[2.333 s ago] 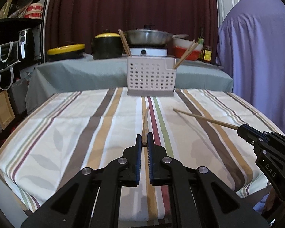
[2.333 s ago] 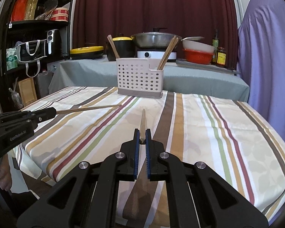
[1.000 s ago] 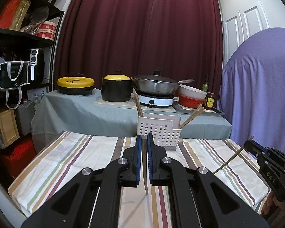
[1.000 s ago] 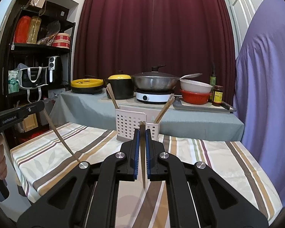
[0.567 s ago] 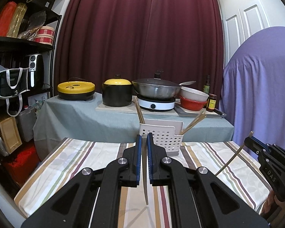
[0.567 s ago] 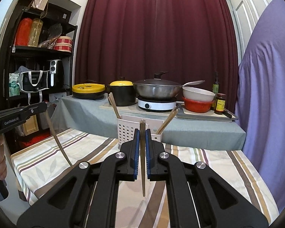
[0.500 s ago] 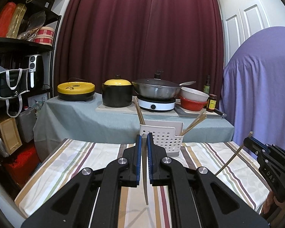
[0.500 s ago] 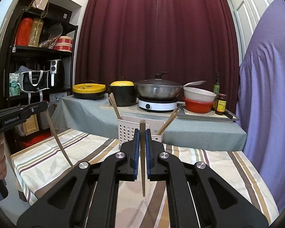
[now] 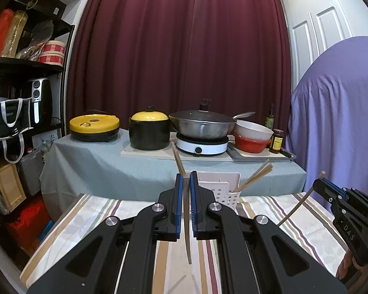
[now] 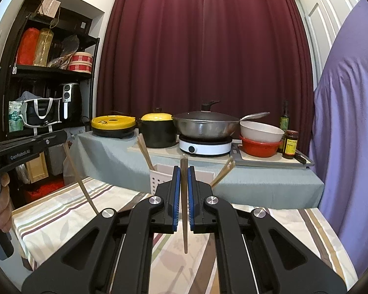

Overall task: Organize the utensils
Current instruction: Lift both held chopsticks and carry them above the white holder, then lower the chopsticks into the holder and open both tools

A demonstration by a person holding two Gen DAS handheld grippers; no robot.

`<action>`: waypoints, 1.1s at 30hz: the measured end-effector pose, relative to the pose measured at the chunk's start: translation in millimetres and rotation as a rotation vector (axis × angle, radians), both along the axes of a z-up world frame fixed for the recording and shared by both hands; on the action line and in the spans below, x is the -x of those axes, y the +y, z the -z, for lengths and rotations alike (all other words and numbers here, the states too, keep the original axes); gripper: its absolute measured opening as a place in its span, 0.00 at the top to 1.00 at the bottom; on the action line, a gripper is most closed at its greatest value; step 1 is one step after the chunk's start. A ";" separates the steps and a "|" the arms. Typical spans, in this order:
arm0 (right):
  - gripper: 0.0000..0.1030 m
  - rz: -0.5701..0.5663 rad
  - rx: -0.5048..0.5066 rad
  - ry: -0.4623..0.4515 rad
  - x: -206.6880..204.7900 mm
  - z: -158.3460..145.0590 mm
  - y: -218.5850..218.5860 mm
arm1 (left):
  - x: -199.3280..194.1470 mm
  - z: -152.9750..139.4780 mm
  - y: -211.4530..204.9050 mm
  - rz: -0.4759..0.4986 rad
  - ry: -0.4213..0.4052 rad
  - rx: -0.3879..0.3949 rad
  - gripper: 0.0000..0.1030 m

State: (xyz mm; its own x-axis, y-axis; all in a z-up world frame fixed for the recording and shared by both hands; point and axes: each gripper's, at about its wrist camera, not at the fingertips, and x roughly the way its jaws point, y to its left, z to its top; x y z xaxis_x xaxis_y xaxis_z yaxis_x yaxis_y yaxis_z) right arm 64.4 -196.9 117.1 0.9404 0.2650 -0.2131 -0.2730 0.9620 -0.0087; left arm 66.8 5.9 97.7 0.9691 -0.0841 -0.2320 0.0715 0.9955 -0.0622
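Left wrist view: left claw clenched on a wooden chopstick, stick hanging near upright, tip down, clear above the striped counter. White perforated caddy sits just beyond the claw tips, at the far edge of the counter. Right claw shows at the frame's right edge, grasping its own chopstick, tilted, lower end pointing toward the counter's middle.

Right wrist view: right claw closed on the stick, near upright, upper end poking above the fingers. Caddy partly hidden behind the claw. Left claw at far left with its stick slanting down.

Progress: caddy already holds chopsticks, some leaning left, some leaning right; count unclear. The two held sticks are lifted but not yet in. No other loose utensils visible on the counter, though the claws block much of it. Judged late in the task: what remains is lowering both sticks into the caddy and letting go.
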 end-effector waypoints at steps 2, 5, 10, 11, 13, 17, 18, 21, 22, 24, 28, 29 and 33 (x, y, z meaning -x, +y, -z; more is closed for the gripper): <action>0.94 -0.001 -0.002 -0.004 -6.8 -2.6 0.2 | -5.6 -3.3 -2.4 0.003 -0.006 -0.004 0.94; 0.94 -0.003 -0.006 -0.011 -17.0 -7.0 0.3 | -15.8 -9.2 -5.8 0.009 -0.021 -0.011 0.94; 0.94 -0.007 -0.013 -0.031 -37.1 -19.0 -0.5 | -33.7 -24.0 -6.9 0.016 -0.050 -0.007 0.94; 0.94 -0.006 -0.014 -0.039 -42.0 -22.4 -0.7 | -37.6 -28.5 -6.4 0.015 -0.060 -0.005 0.94; 0.94 -0.008 -0.017 -0.052 -50.8 -28.1 -1.4 | -45.8 -36.3 -6.4 0.015 -0.079 -0.006 0.94; 0.94 -0.008 -0.026 -0.077 -70.9 -40.5 -3.7 | -69.1 -51.5 -6.1 0.019 -0.093 0.003 0.94; 0.94 -0.008 -0.030 -0.083 -76.7 -44.4 -4.6 | -75.7 -55.3 -5.4 0.021 -0.093 0.012 0.94; 0.94 -0.006 -0.038 -0.101 -94.6 -54.7 -6.1 | -90.8 -63.2 -5.3 0.022 -0.095 0.025 0.94; 0.94 -0.006 -0.040 -0.104 -98.6 -56.7 -6.2 | -96.8 -66.2 -5.3 0.022 -0.097 0.030 0.94; 0.94 -0.008 -0.048 -0.108 -109.9 -61.1 -7.4 | -108.2 -71.4 -6.5 0.022 -0.100 0.034 0.94; 0.94 -0.003 -0.044 -0.117 -130.1 -65.7 -6.7 | -126.1 -76.4 -11.6 0.012 -0.109 0.024 0.94; 0.94 -0.004 -0.043 -0.117 -134.7 -66.0 -6.4 | -131.0 -76.5 -13.4 0.008 -0.110 0.022 0.94; 0.94 -0.002 -0.031 -0.110 -154.0 -63.3 -4.0 | -151.4 -73.7 -17.2 0.000 -0.101 0.019 0.94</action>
